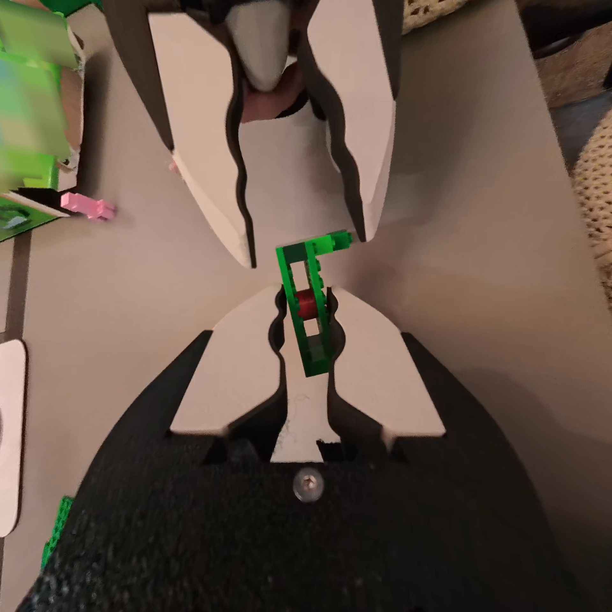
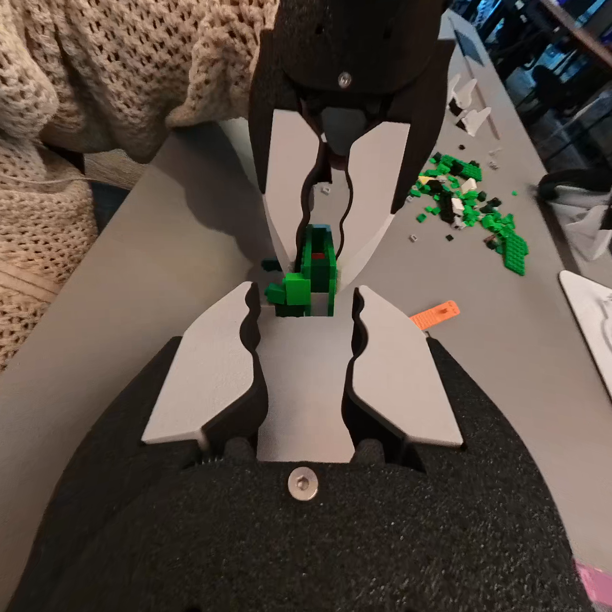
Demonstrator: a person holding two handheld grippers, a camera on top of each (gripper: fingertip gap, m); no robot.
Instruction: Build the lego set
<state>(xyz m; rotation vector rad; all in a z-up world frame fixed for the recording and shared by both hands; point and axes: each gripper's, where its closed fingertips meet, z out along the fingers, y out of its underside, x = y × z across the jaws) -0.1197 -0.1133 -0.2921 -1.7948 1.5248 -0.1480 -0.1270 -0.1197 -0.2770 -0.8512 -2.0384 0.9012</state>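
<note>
A green lego assembly [image 1: 298,328], a narrow frame with a red round piece [image 1: 306,304] inside and a short arm at its far end, is held above the grey table [image 1: 132,331]. My left gripper [image 1: 305,298] is shut on its middle. My right gripper [image 1: 304,250] comes from the opposite side, open, its jaws spread wider than the arm end; one fingertip [image 1: 359,231] is right at the arm's tip. In the right wrist view the right gripper [image 2: 305,291] is open just before the assembly [image 2: 321,275], which the left gripper [image 2: 316,268] grips from beyond.
A pile of loose green, black and white bricks [image 2: 463,198] with a green plate [image 2: 515,248] lies to the right. An orange tool [image 2: 435,314] and white pad [image 2: 589,314] sit nearby. A pink piece [image 1: 89,205] and green box [image 1: 29,132] lie left. A knitted sleeve [image 2: 82,82] borders the table edge. My left and right fingertips are right by each other.
</note>
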